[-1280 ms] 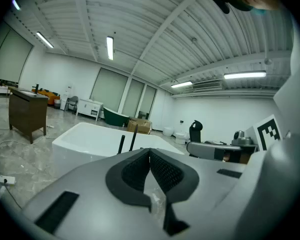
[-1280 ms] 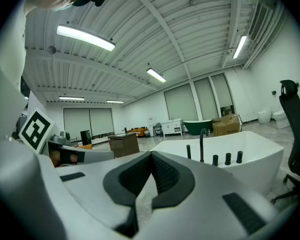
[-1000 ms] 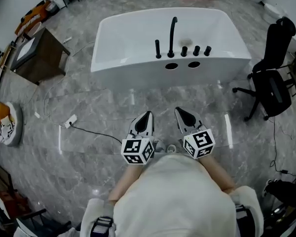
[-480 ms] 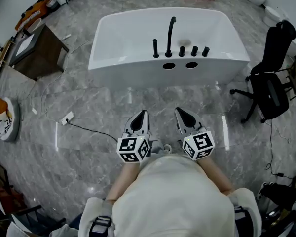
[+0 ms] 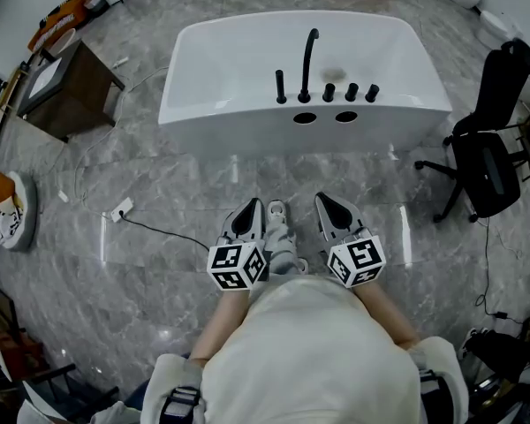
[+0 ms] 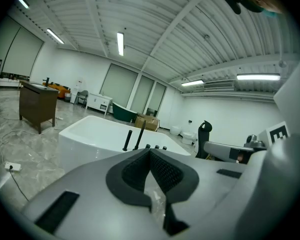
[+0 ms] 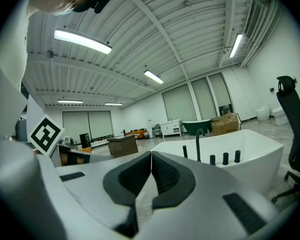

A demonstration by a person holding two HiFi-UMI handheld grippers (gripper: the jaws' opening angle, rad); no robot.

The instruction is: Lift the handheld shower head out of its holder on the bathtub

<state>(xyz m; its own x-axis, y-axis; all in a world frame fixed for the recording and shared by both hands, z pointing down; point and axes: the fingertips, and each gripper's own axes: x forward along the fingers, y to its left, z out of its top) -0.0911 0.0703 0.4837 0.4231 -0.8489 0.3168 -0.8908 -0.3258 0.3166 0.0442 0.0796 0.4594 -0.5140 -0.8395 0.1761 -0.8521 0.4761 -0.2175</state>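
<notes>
Task not begun. Shower head (image 5: 281, 87) stands upright in its holder on the bathtub (image 5: 221, 129) rim, beside the spout (image 5: 308, 60). Left gripper (image 5: 254, 207) and right gripper (image 5: 324, 201): jaws closed, empty, well apart from the tub. Approach and lift remain.

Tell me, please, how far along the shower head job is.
Nothing is done yet: the shower head stands upright on the rim of the tub. Nothing is in hand: the left claw and right claw are shut and empty, well short of the tub. Left to do: approach, grip, lift it out.
</notes>
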